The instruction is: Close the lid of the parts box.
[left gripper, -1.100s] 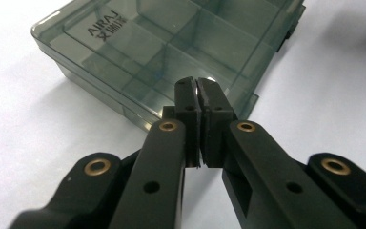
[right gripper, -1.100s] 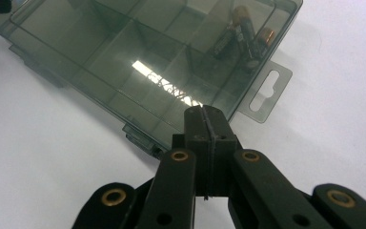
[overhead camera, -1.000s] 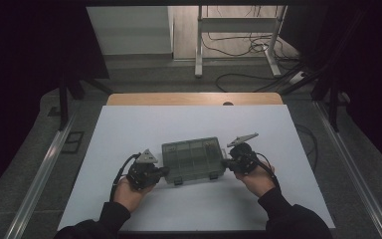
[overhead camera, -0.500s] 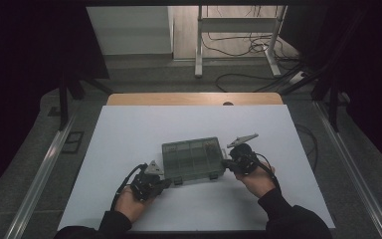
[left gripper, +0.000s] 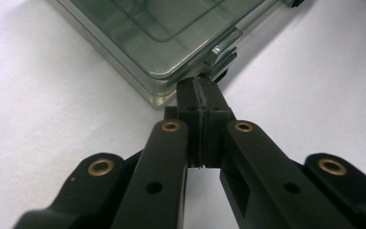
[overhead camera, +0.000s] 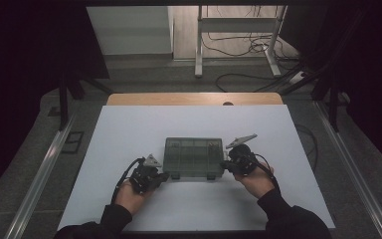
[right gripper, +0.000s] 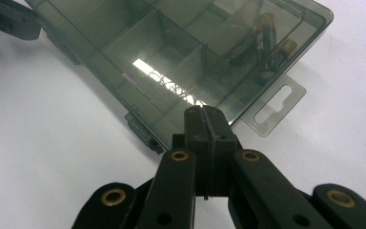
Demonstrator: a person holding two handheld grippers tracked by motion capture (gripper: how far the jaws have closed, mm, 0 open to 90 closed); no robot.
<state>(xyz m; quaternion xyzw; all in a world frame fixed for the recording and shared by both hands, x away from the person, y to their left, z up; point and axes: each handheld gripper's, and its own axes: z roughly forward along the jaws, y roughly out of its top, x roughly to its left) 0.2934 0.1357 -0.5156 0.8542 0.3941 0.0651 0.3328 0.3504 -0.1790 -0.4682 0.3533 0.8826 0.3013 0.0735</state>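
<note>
high view shows a white counter (overhead camera: 129,134) with a smoky transparent organizer box (overhead camera: 193,157) lying flat on it, a little nearer to the person's side than the middle. the lid of the box is closed. the left tongs (overhead camera: 162,176) are at the near left corner of the box, and the right tongs (overhead camera: 224,165) are at its right end. a hand holds each tool, and both forearms in dark sleeves come from the bottom edge. a black cable (overhead camera: 123,177) makes a loop from the left tool.

in the left gripper view, the left tongs (left gripper: 200,85) are pressed together, nothing is between the two black jaws. their tip is at the corner of the box (left gripper: 162,43), right beside a small clasp (left gripper: 221,50) on the box edge, and seems to touch it, but i cannot tell this for sure.

in the right gripper view, the right tongs (right gripper: 204,113) are also pressed together and pinch nothing. their tip is at the edge of the box (right gripper: 171,62), beside the clear hanging tab (right gripper: 274,110) which sticks out from the box end. through the lid the dividers of the compartments are visible, and two batteries (right gripper: 267,45) lie in a compartment near the tab end. a dark latch (right gripper: 145,132) sits on the long side of the box, left of the tongs. the other tool appears far off in the top left corner of this view.
</note>
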